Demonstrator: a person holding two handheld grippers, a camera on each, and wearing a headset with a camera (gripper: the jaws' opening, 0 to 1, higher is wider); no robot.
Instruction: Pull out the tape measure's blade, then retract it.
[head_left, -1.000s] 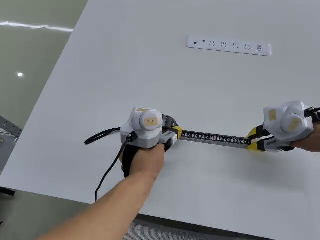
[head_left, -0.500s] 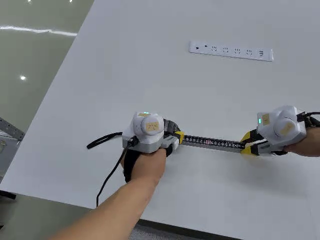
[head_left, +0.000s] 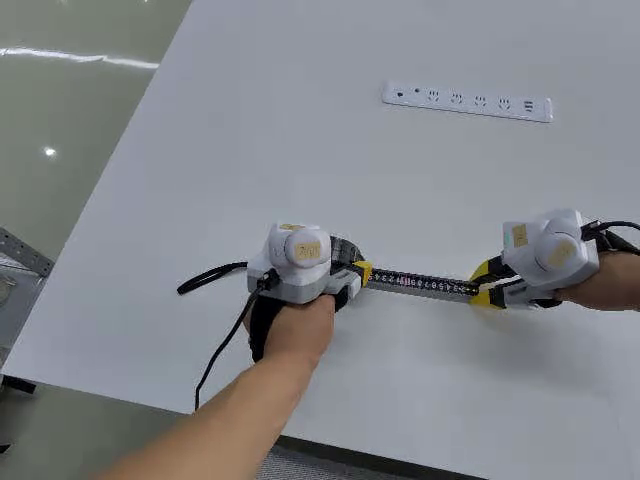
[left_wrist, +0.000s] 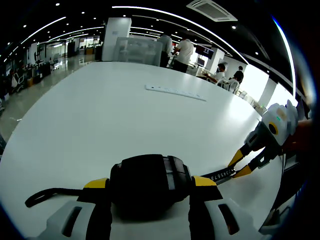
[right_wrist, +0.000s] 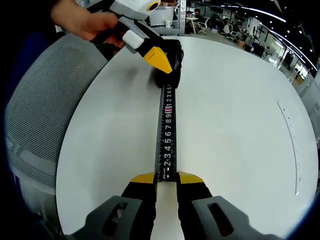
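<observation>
One tape measure, one power strip, two claws

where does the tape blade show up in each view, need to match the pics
Head view: blade low centre, spanning from left gripper to right gripper.
Left gripper view: lower right, a short dark strip running off to the right.
Right gripper view: straight up the middle, from the jaws at the bottom.
Shared landmark: the white power strip on the table.

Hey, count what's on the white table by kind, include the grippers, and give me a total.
tape measure: 1
power strip: 1
grippers: 2, left gripper and right gripper
total: 4
</observation>
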